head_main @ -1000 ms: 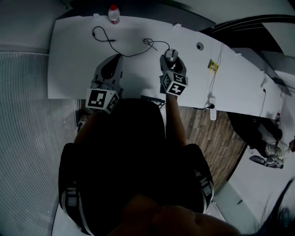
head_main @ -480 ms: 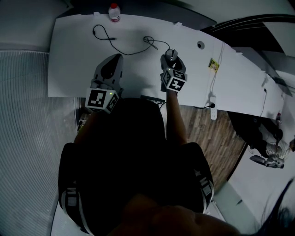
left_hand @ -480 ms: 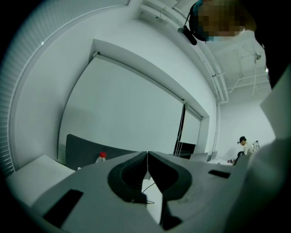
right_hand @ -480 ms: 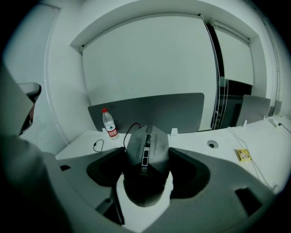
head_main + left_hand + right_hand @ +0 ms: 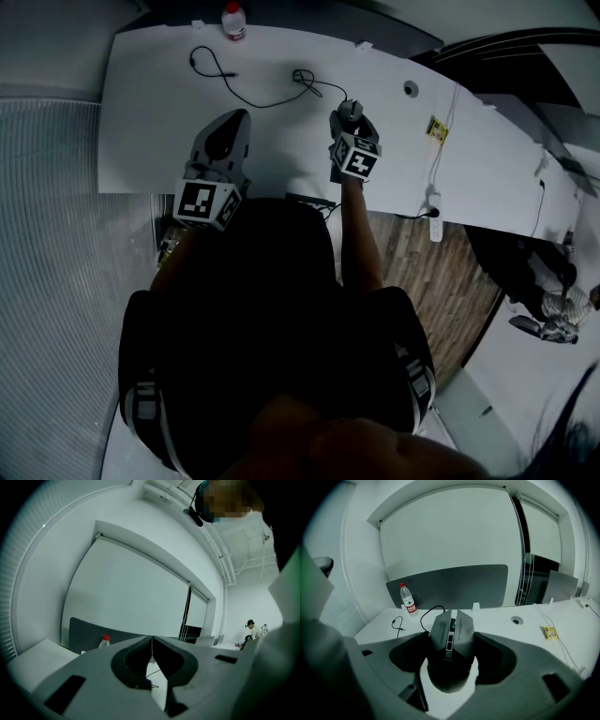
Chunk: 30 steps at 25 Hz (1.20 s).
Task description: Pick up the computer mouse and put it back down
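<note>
The white desk (image 5: 150, 112) has plenty of bare top here. There is open surface to the left of the right gripper (image 5: 349, 117), and more to its right, out to the round grommet (image 5: 410, 89) and the yellow tag (image 5: 432, 131). The near edge runs just under that gripper's marker cube (image 5: 357, 159). At the far edge a red-capped bottle (image 5: 232, 21) stands upright in front of a dark partition (image 5: 454, 585). A thin black cable (image 5: 234, 89) trails across the back half, well clear of both tools.

The left gripper (image 5: 225, 141) sits well apart to the left, over the near edge. Its jaws are pressed together with nothing between them, and its camera tips up at the wall.

The right gripper's jaws are clamped on the flanks of the computer mouse (image 5: 451, 644), mid-depth on the desk, right of centre. It is a dark, angular mouse with two faceted buttons, a wheel slot down the middle and a rounded tail end. Its cord curls off toward the bottle. White desk shows beneath it (whether it is touching down or just off the surface, neither view settles).

Against a second ago, the right marker cube shows smaller and sits further in over the desk. The grip on the mouse is unchanged, and the left gripper has not budged.
</note>
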Motion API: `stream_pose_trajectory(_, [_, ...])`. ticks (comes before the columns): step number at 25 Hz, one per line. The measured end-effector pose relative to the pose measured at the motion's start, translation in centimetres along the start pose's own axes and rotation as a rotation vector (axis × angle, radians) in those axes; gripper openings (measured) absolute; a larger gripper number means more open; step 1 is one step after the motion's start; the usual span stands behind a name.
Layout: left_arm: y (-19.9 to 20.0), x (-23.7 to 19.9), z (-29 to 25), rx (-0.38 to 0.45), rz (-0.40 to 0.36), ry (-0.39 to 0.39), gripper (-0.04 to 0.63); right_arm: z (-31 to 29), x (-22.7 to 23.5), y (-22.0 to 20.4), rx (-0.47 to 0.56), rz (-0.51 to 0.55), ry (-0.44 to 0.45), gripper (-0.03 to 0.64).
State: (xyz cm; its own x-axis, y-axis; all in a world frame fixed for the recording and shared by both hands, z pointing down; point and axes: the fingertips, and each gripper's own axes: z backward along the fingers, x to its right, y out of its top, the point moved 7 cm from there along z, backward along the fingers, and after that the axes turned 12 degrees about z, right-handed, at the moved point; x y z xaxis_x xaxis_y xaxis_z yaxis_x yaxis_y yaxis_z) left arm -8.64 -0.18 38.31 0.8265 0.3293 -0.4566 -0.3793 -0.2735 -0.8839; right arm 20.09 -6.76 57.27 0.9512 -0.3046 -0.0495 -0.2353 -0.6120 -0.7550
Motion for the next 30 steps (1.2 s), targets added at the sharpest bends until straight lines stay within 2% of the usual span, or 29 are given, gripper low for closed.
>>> stream_pose_trajectory(14, [-0.7,0.7,0.0,-0.016,0.002,0.005,0.008,-2.4,1.4,-3.6,-0.089,-0.022,0.0,0.296])
stream_pose_trajectory(30, [-1.4,1.2,-0.2,-0.032,0.003,0.016,0.008,-5.2,2.8,-6.5,-0.199,0.0,0.006,0.296])
